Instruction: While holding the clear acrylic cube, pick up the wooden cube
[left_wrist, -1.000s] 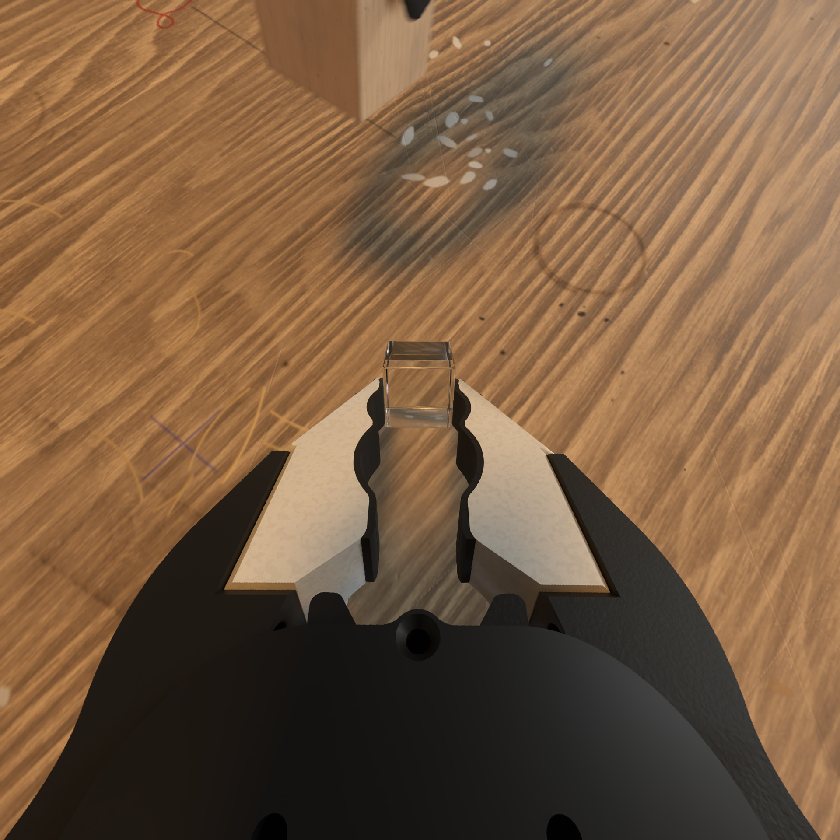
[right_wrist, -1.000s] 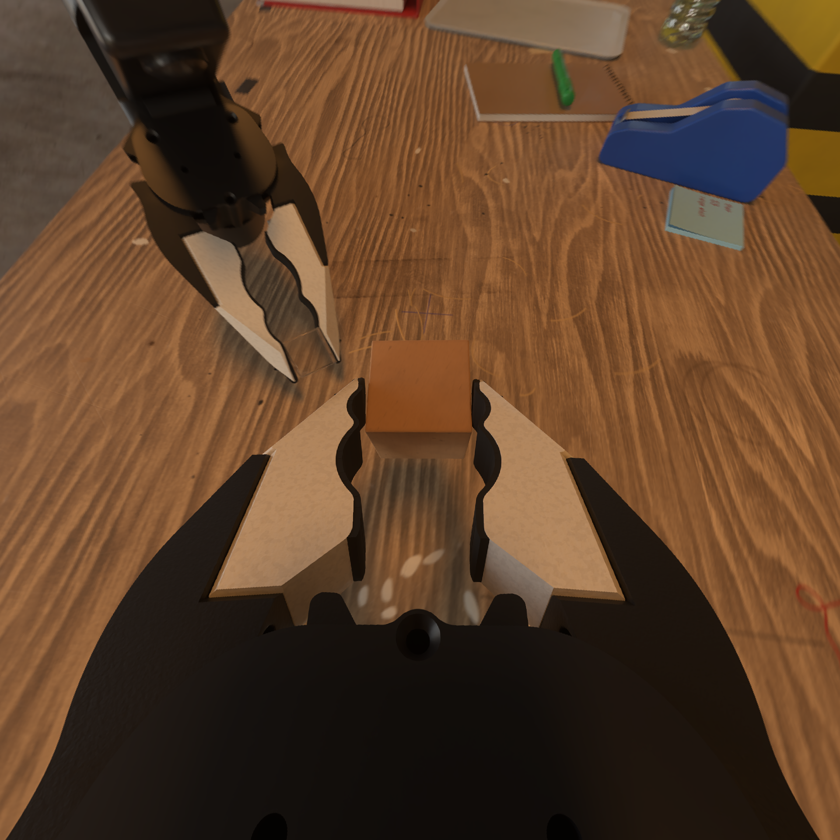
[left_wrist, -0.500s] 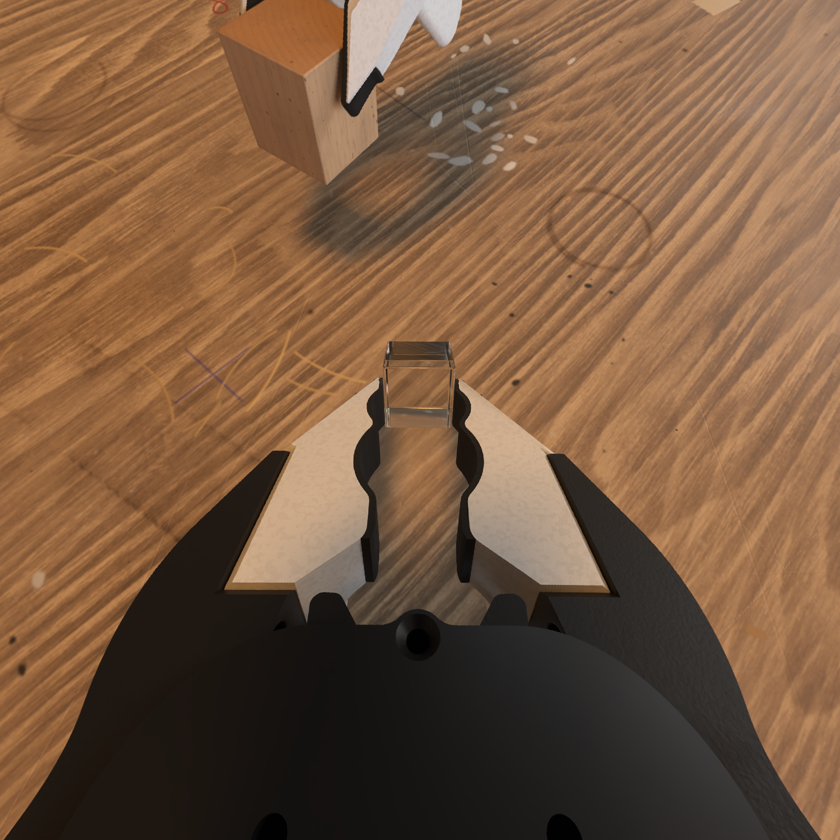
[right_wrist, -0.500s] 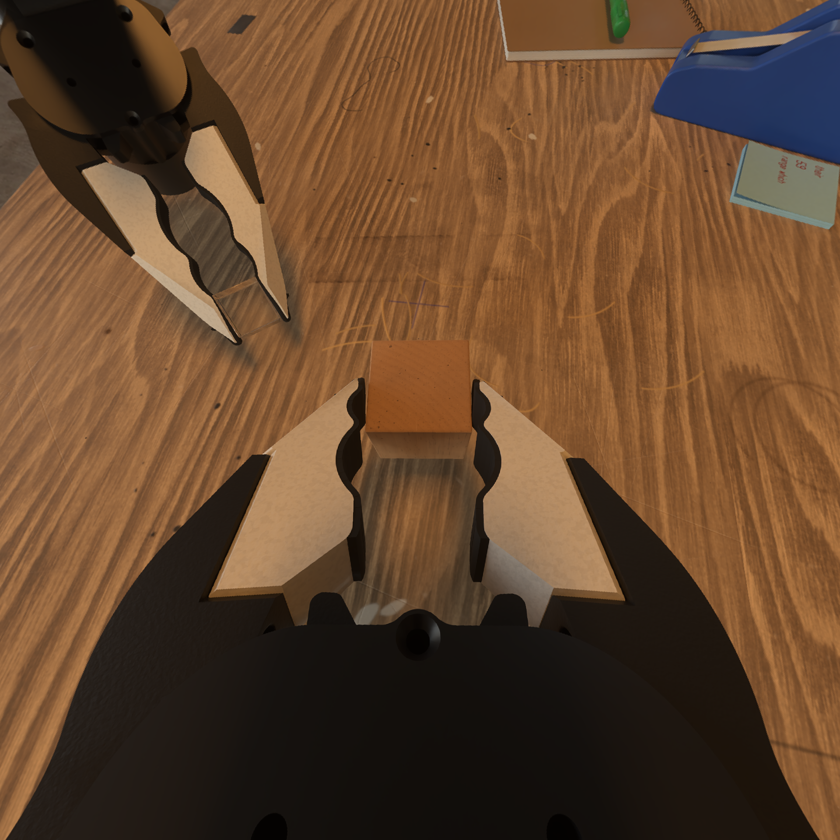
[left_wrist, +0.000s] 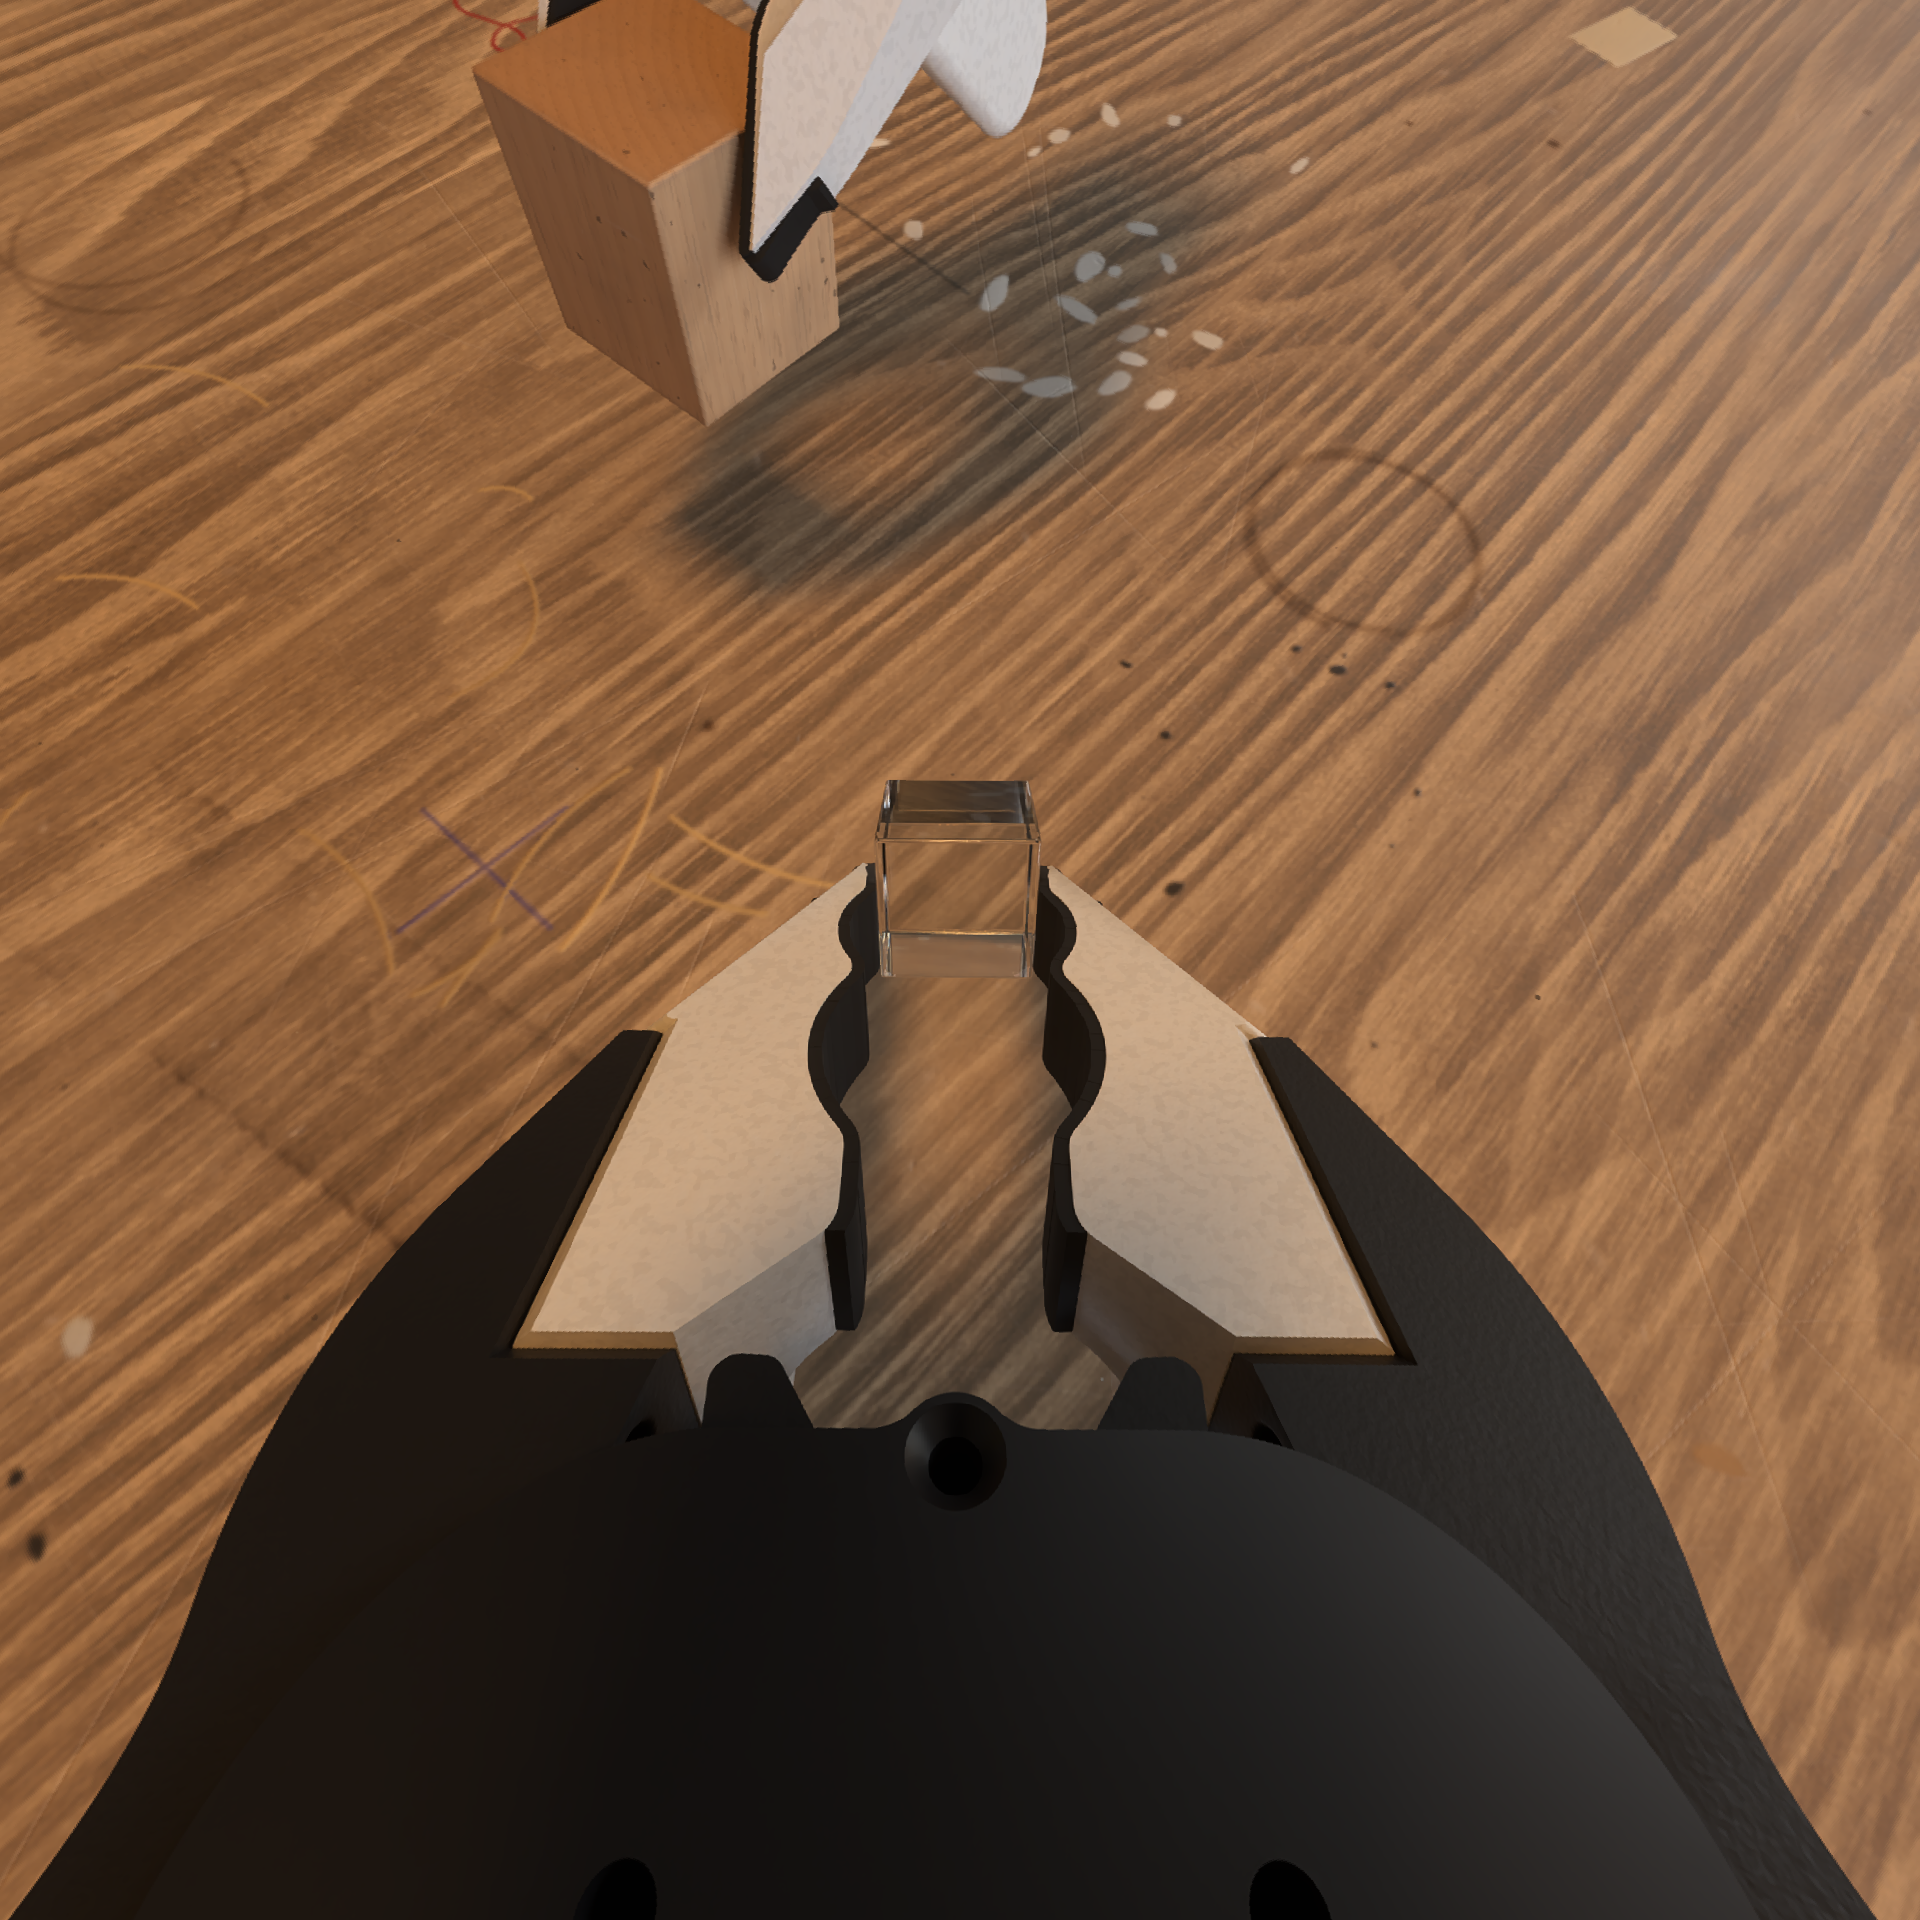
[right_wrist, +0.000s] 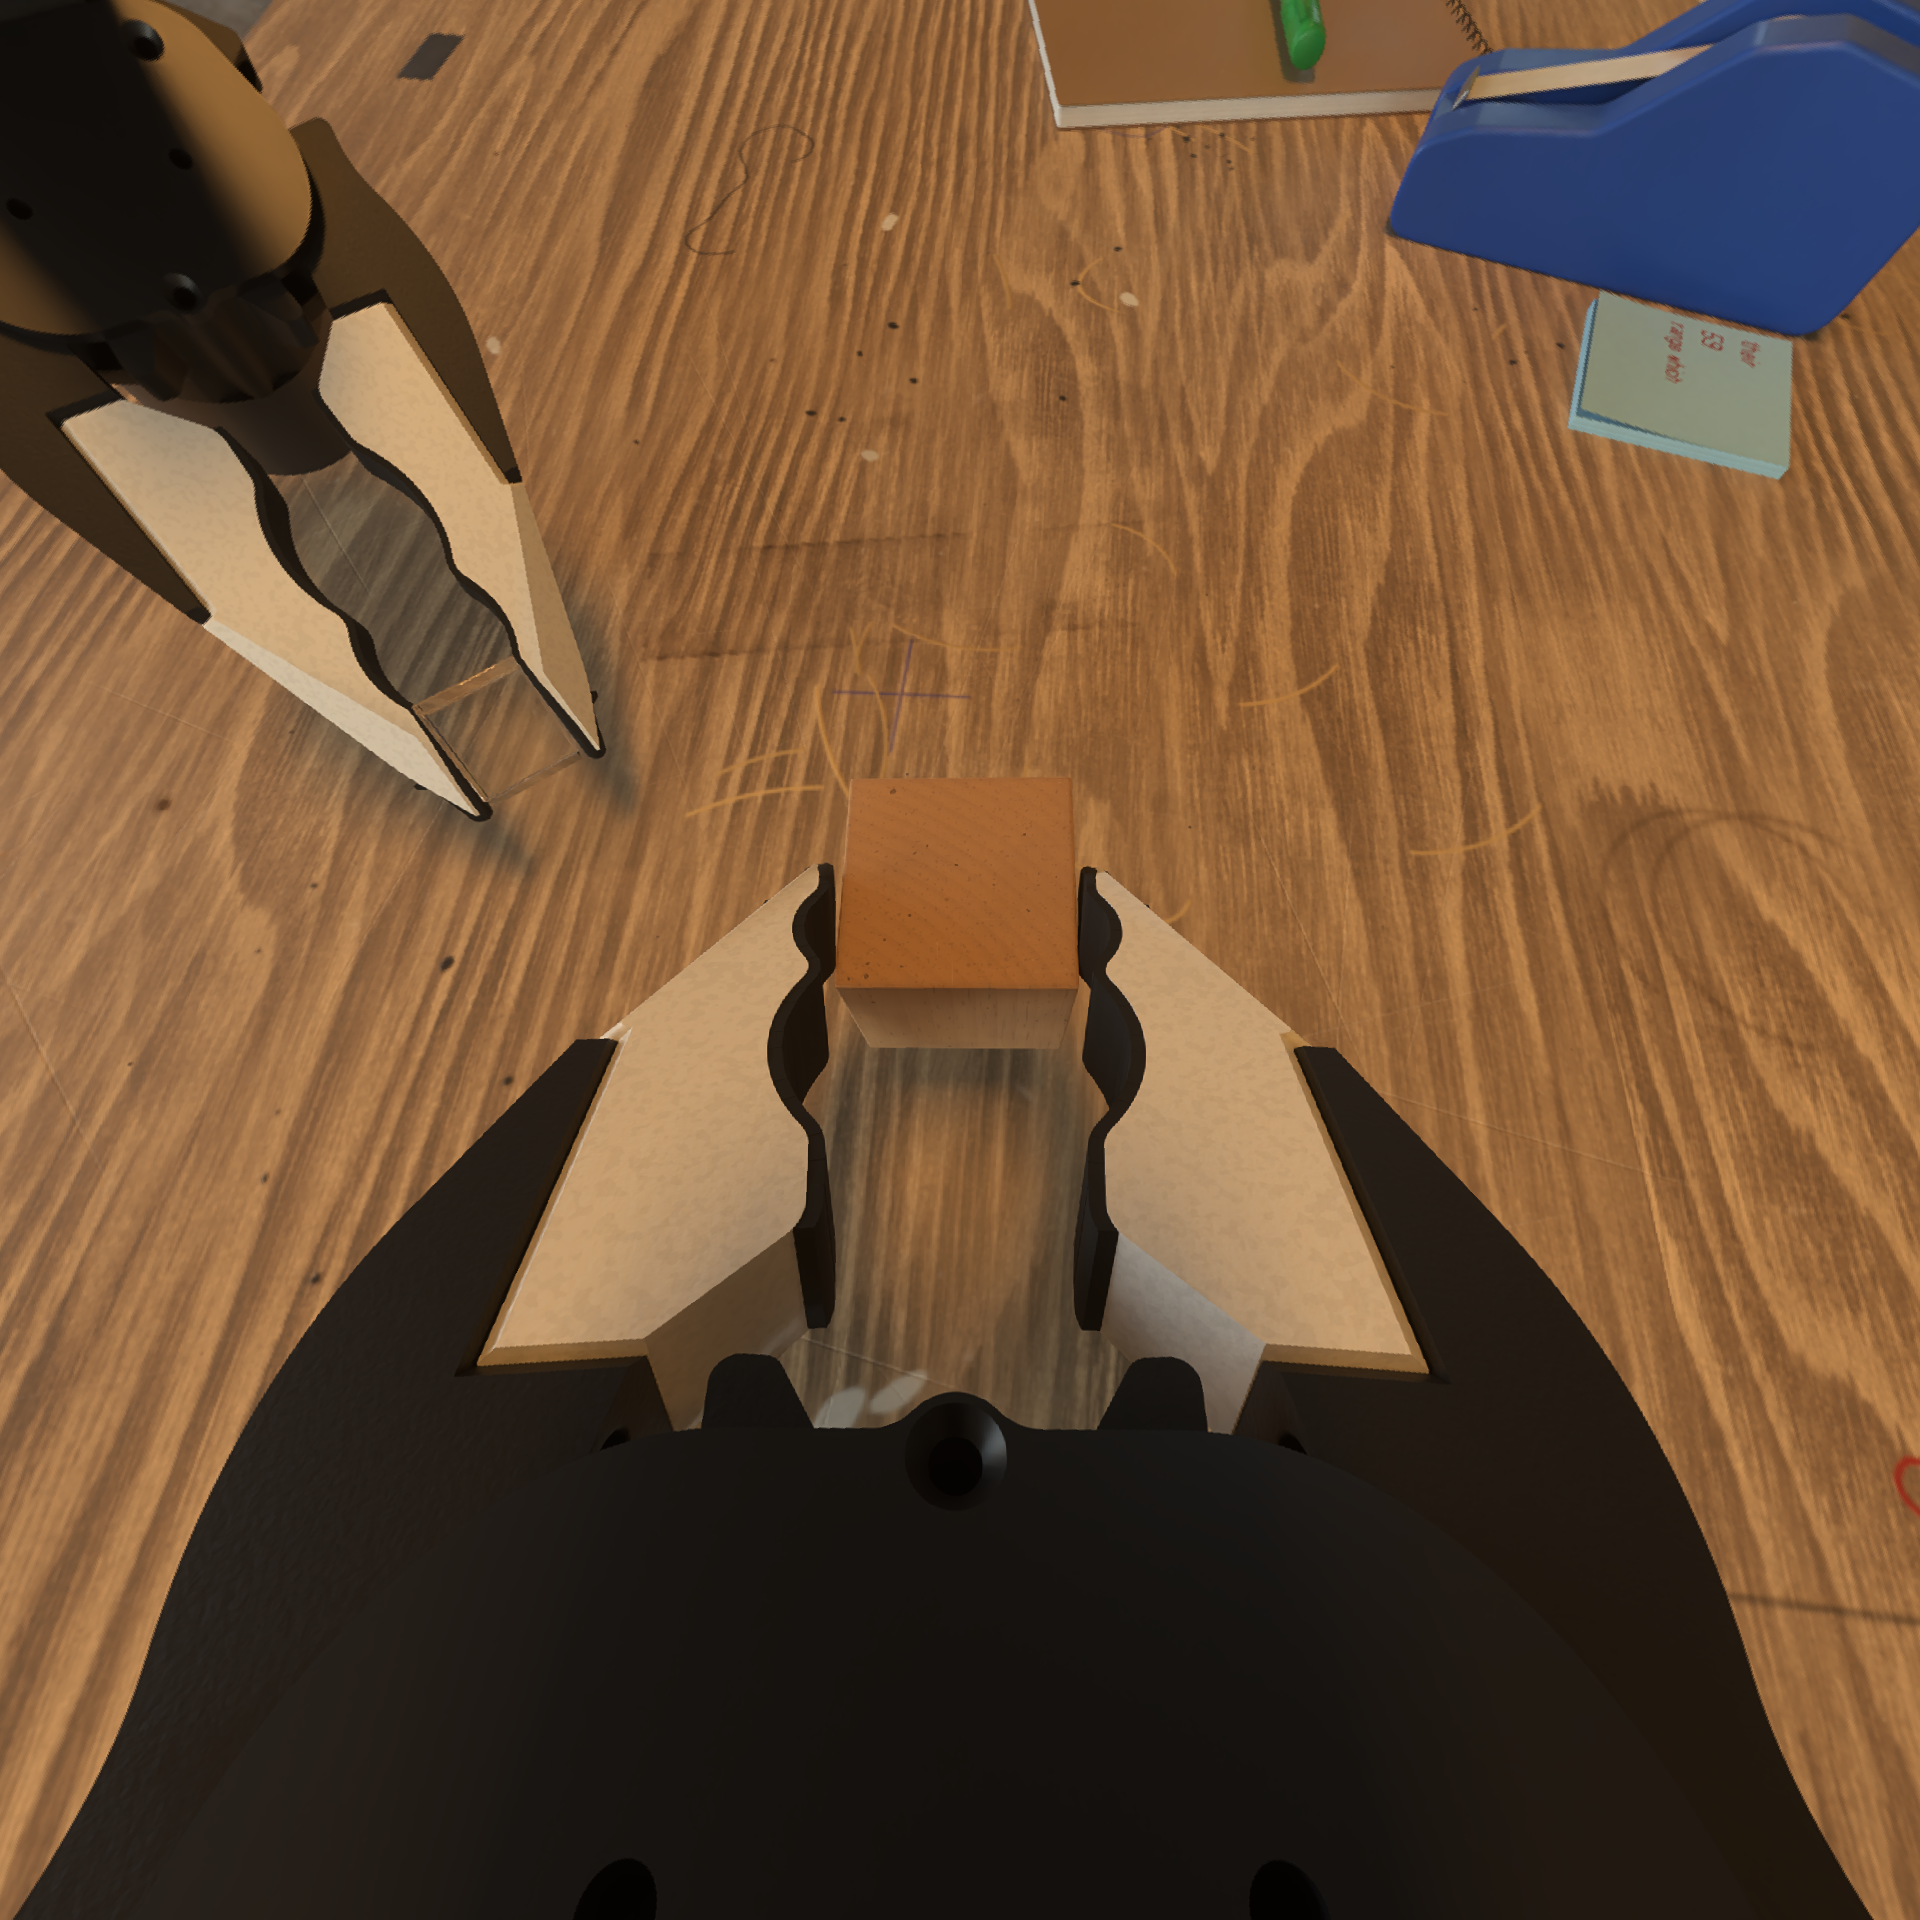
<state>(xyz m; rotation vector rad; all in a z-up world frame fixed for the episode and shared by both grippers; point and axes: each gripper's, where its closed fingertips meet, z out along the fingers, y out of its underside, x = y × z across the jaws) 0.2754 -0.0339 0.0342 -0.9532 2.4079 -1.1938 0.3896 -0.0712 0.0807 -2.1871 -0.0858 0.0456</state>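
- Where the left wrist view looks down its own fingers, the left gripper (left_wrist: 958, 914) has its jaws drawn in to the width of the clear acrylic cube (left_wrist: 958, 883) and pinches it at the very tips, on two opposite faces, above the wooden table (left_wrist: 1558, 935).
- That cube is likely hard, light and slick; with so little pad on it, a twist or a bump could let it slide out, so I judge a level, steady hold to be wise.
- Farther up the same view the wooden cube (left_wrist: 665, 229) hangs clear of the table, its shadow lying apart from it below, with one pale finger (left_wrist: 821, 135) of the other gripper across its side.
- In the right wrist view, the right gripper (right_wrist: 956, 935) is closed to the wooden cube's (right_wrist: 956, 883) width and grips it near the fingertips, flat on two opposite sides.
- The block looks stiff and solid, heavier than the acrylic one, with a matt grain that should give the pads good friction; side faces near the middle are the sensible place to hold.
- At upper left the left gripper (right_wrist: 520, 748) shows with the acrylic cube (right_wrist: 488, 738) between its tips, well apart from the wooden one.
- A blue tape dispenser (right_wrist: 1662, 177), a pale note pad (right_wrist: 1683, 384) and a notebook (right_wrist: 1195, 52) with a green pen (right_wrist: 1299, 31) lie far off.
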